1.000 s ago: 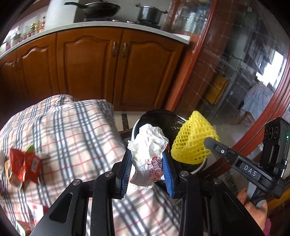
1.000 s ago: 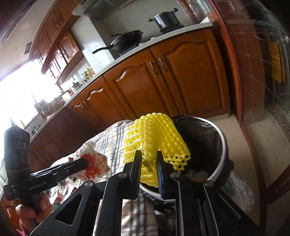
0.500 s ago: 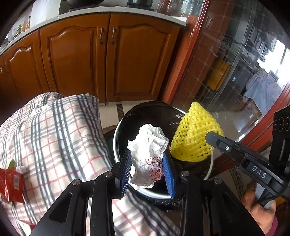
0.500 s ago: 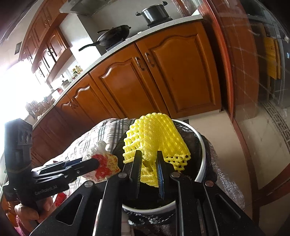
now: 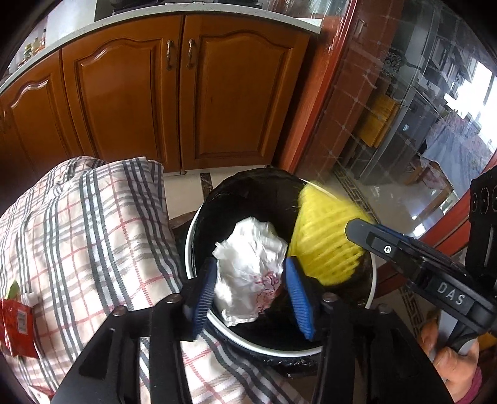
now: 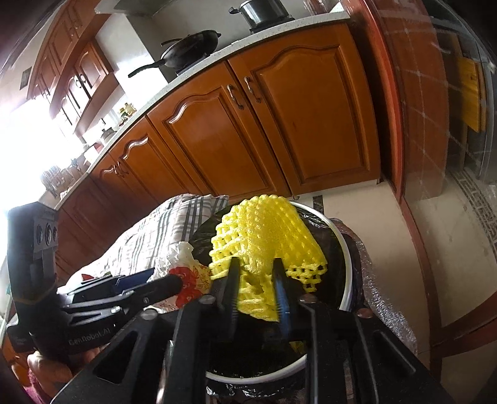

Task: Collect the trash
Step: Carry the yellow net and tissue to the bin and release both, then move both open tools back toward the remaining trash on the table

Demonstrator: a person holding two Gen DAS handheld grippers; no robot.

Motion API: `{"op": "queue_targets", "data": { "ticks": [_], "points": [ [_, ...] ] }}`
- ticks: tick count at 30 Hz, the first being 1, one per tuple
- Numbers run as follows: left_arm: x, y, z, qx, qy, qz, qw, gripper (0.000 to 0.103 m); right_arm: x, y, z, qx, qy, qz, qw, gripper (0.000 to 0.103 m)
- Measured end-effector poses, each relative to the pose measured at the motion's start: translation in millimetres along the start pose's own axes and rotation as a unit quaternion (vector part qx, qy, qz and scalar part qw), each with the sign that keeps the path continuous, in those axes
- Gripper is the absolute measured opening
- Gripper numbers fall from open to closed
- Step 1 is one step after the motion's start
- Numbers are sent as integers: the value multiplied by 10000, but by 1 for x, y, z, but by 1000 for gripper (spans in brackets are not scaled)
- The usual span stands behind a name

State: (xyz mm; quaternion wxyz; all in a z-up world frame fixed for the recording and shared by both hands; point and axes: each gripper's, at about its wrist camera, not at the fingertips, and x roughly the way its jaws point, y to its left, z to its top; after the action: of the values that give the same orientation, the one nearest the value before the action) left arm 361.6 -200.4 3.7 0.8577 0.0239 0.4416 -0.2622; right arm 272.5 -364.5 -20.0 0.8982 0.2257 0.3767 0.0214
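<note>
A round bin (image 5: 192, 248) with a white rim and black liner stands below both grippers, and its rim (image 6: 345, 264) also shows in the right wrist view. My left gripper (image 5: 251, 295) hangs over the bin's mouth, its jaws opening. Loose between its blue pads (image 5: 203, 295) is a crumpled white wrapper with red print (image 5: 251, 264). My right gripper (image 6: 256, 286) is over the bin too, jaws opening, with a yellow foam net (image 6: 267, 236) slack between its fingers. That net (image 5: 323, 239) looks blurred in the left wrist view.
A plaid cloth (image 5: 77, 233) covers the surface left of the bin, with a red snack packet (image 5: 15, 326) on it. Brown cabinets (image 5: 186, 93) stand behind, a glass door (image 5: 403, 130) to the right. A wok (image 6: 189, 46) and pot (image 6: 264, 12) sit on the counter.
Both grippers moved forward and down over the bin. The jaws of both have widened, so the wrapper and the yellow net sit loose; the net is now blurred.
</note>
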Motion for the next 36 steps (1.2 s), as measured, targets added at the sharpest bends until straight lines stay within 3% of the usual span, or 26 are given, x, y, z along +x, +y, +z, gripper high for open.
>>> {"op": "queue_targets", "data": {
  "ticks": [1, 3, 11, 20, 30, 36],
  "points": [
    [-1, -1, -1, -14, -27, -3, 10000, 59, 0, -1, 1, 11, -15, 5, 10000, 38],
    [-4, 1, -2, -41, -70, -16, 10000, 60, -3, -3, 2, 52, -77, 37, 10000, 52],
    [-25, 18, -21, -287, -177, -59, 9994, 60, -18, -4, -5, 159, -274, 53, 9995, 53],
    [-60, 49, -64, -769, -275, -81, 9966, 60, -29, 10, -21, 234, -376, 172, 9989, 58],
    [-115, 83, -118, -1135, -450, 64, 9925, 60, -30, 58, -49, 27, -342, 452, 9984, 69],
    [-147, 105, -151, -1402, -517, 204, 9886, 60, -23, 90, -72, -110, -162, 638, 9978, 71]
  ]
}}
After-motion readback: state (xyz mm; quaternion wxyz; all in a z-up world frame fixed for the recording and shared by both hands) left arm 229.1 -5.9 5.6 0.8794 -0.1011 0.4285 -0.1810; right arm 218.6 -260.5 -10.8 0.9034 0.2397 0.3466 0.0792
